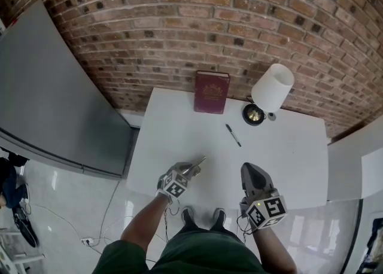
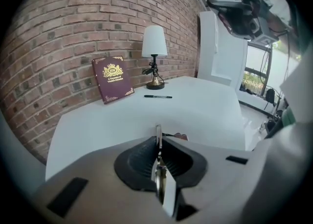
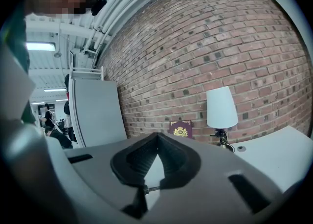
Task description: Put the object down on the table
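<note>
My left gripper (image 1: 190,170) is shut on a thin, flat metal object (image 1: 198,163) that sticks out past the jaws over the near edge of the white table (image 1: 287,147). In the left gripper view the metal object (image 2: 158,135) stands edge-on between the closed pads of the left gripper (image 2: 157,145), above the table (image 2: 205,110). I cannot tell what kind of object it is. My right gripper (image 1: 251,171) hovers over the table's near right part. In its own view the right gripper (image 3: 157,137) is shut with nothing in it.
A maroon book (image 1: 211,92) leans on the brick wall at the table's back. Beside it stands a white-shaded lamp (image 1: 272,87), and a black pen (image 1: 233,135) lies mid-table. A grey panel (image 1: 48,99) stands left and a white partition (image 1: 353,159) stands right.
</note>
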{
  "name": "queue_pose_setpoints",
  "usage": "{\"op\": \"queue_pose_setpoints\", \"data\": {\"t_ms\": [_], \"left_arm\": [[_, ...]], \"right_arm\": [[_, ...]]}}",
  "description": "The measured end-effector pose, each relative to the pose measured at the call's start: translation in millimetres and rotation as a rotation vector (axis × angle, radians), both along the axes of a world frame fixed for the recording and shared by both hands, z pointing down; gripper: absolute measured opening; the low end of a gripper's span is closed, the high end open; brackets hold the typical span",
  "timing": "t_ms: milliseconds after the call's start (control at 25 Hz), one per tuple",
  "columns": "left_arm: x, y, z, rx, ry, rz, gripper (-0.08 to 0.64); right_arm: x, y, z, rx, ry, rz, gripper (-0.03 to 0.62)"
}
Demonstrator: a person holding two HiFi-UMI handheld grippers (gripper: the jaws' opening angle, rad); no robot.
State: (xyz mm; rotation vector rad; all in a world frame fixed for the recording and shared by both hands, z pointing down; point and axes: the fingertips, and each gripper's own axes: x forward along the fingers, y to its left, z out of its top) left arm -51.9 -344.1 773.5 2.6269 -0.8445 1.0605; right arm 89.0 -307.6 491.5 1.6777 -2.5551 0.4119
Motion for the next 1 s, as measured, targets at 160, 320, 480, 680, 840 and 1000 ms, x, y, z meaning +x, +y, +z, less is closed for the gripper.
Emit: {"op": "queue_pose_setpoints", "data": {"t_ms": [160, 320, 480, 680, 840, 1000], "left_arm": [[3.5, 3.6, 1.4, 0.041, -0.059, 0.033, 0.025], [9.7, 12.5, 5.6, 0.078, -0.128, 0.087, 0.025], [17.0, 24.2, 14.1, 0.071, -0.157, 0.111, 0.045], [21.5, 36.2, 14.5, 0.035, -0.122, 0.072, 0.107], [20.3, 38.8, 3.0, 0.04, -0.091, 0.033, 0.11], [17.1, 39.9, -18.5, 0.045, -0.033, -0.021, 0.11]], "right_arm": [[0.9, 0.6, 1.2, 0.001, -0.004, -0.008, 0.002], [1.5, 0.9, 1.1, 0.0, -0.009, -0.018, 0.002], [0.2, 1.1, 0.8, -0.001, -0.007, -0.034, 0.002], [0.8, 4.2, 5.6, 0.0, -0.017, -0.055, 0.003], [-0.4, 4.2, 2.7, 0.0, -0.024, -0.073, 0.003], [-2.1, 3.4, -1.0, 0.017, -0.037, -0.093, 0.003]]}}
